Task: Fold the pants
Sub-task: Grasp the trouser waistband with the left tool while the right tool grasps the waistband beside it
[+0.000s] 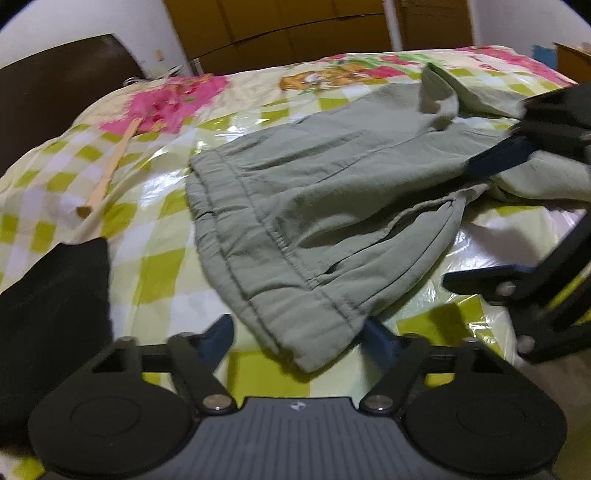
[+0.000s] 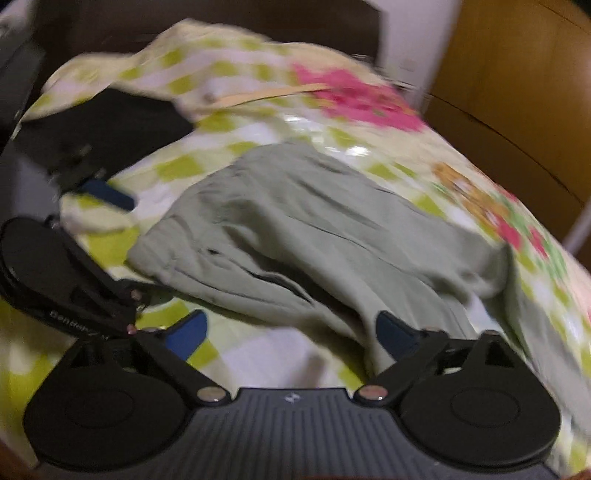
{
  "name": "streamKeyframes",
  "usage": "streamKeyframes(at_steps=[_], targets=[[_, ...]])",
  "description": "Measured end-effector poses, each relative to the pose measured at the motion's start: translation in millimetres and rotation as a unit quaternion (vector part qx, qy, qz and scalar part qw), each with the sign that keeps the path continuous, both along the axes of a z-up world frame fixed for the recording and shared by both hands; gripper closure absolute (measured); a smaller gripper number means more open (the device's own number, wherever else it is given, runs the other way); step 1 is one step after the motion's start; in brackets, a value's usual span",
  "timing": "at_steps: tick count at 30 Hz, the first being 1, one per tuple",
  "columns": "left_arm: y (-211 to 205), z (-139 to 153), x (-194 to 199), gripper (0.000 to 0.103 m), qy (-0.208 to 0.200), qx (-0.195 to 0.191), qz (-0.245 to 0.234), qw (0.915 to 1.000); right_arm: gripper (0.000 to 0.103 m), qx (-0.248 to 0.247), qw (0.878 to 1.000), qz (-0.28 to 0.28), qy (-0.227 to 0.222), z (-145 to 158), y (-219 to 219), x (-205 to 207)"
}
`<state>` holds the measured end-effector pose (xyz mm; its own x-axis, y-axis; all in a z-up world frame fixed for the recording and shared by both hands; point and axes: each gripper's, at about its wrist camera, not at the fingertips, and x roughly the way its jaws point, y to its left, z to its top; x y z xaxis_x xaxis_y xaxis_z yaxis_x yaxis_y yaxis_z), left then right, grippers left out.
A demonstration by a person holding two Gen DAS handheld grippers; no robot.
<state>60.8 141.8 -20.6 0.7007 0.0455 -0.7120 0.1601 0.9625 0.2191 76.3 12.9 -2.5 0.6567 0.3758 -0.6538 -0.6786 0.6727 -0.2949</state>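
Note:
Sage-green pants point(image 1: 325, 192) lie on a bed, waistband toward the left wrist camera, legs bunched at the far right. My left gripper point(image 1: 295, 338) is open, its blue pads on either side of the waistband's near corner, not clamped. In the right wrist view the pants point(image 2: 295, 229) lie rumpled ahead. My right gripper point(image 2: 291, 334) is open, its right pad against a fold of fabric. The right gripper also shows at the right of the left wrist view point(image 1: 498, 158), a blue finger lying on the cloth. The left gripper shows at the left of the right wrist view point(image 2: 107, 195).
The bed has a yellow-green checked sheet point(image 1: 155, 266) with pink flowers and a glossy plastic cover. A black cloth point(image 1: 55, 310) lies at the near left. A thin wooden stick point(image 1: 110, 166) lies at the left. Brown wardrobes point(image 1: 295, 29) stand behind.

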Motion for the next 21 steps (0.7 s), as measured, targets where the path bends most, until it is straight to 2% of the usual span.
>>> streamKeyframes(at_steps=[1,2,3,8,10,11,13,15,21], targets=[[3,0,1,0.029,0.002,-0.014,-0.006,0.9999,0.024,-0.011,1.000,0.015,0.002,-4,5,1],[6,1,3,0.037,0.004,-0.028,-0.012,0.9995,0.028,-0.022,0.999,0.030,0.005,-7,9,2],[9,1,4,0.040,0.005,-0.036,-0.016,0.9992,0.033,-0.033,0.998,0.044,0.010,-11,12,3],[19,1,7,0.052,0.001,-0.058,-0.018,0.9982,0.039,-0.071,0.994,0.084,0.003,-21,24,6],[24,2,8,0.055,0.004,-0.062,-0.013,0.9980,0.056,-0.082,0.991,0.102,0.008,-23,29,7],[27,3,8,0.056,0.004,-0.065,-0.011,0.9978,0.061,-0.084,0.991,0.106,0.021,-23,32,7],[36,7,7,0.058,0.004,-0.075,-0.007,0.9972,0.082,-0.082,0.990,0.107,0.049,-24,39,9],[47,14,3,0.059,0.000,-0.073,0.003,0.9973,0.093,-0.075,0.989,0.109,0.070,-23,47,11],[83,24,-15,0.059,0.003,-0.039,0.031,0.9988,0.096,-0.007,0.980,0.139,0.144,-11,76,-18]])
